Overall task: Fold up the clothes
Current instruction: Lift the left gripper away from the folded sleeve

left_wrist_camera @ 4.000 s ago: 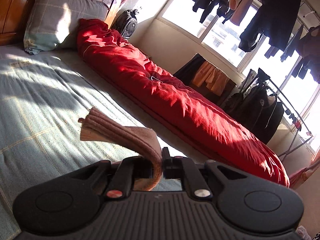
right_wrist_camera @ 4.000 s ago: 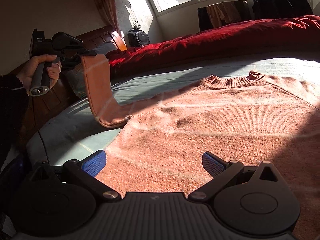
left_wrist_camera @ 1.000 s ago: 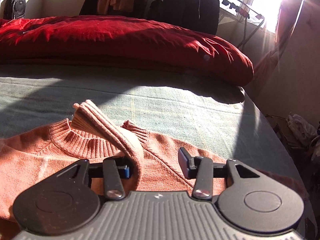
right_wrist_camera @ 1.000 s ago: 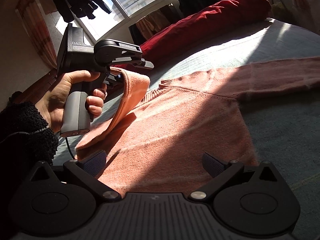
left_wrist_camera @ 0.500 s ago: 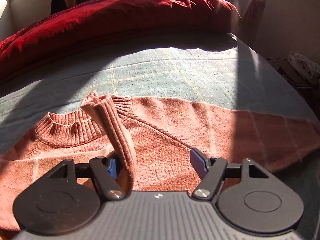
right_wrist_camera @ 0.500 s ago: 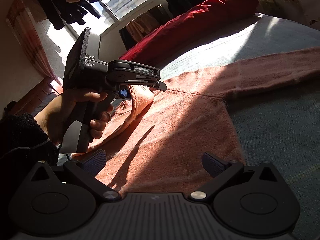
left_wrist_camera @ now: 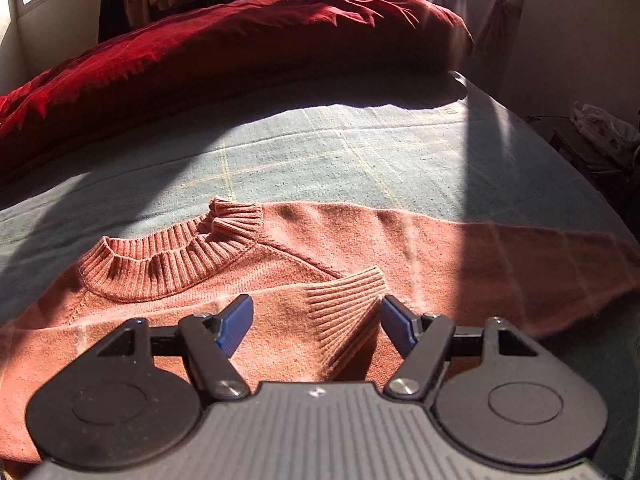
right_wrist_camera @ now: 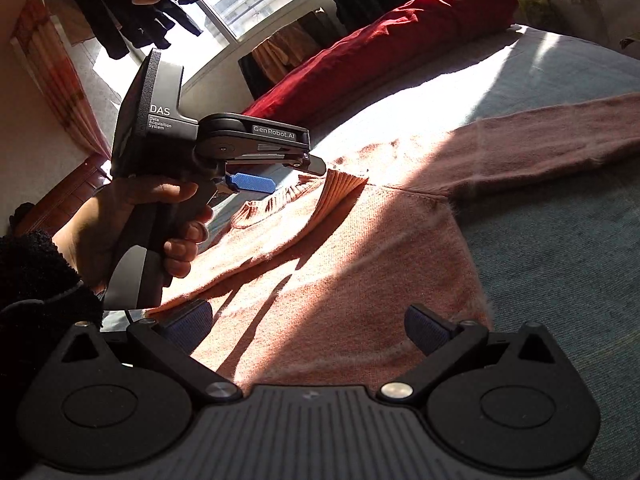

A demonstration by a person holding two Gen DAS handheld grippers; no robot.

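Left wrist view: the sweater (left_wrist_camera: 280, 280) lies flat on the bed (left_wrist_camera: 360, 160), neck towards the red duvet (left_wrist_camera: 240, 52), one sleeve (left_wrist_camera: 500, 256) stretched out to the side. The other sleeve is folded across the chest, its ribbed cuff (left_wrist_camera: 348, 308) lying between the fingers of the left claw (left_wrist_camera: 316, 322). The jaws stand well apart and neither blue pad presses the cuff, though the cuff's edge sits just beside one pad; I'd say it is let go.

It looks a soft, light knit that will sag and drag wherever it isn't held, and it should grip well, not slip. The ribbed edges, cuff or hem, or a pinch at a seam look the best places to take it, since the flat body would only bunch.

Right wrist view: a hand (right_wrist_camera: 132, 224) holds the left claw above the folded sleeve, fingers apart, with the cuff lying free just ahead of them. The right claw (right_wrist_camera: 308, 330) hovers low over the sweater's body near the hem, jaws wide, nothing between them; whether its pads brush the knit I cannot tell.
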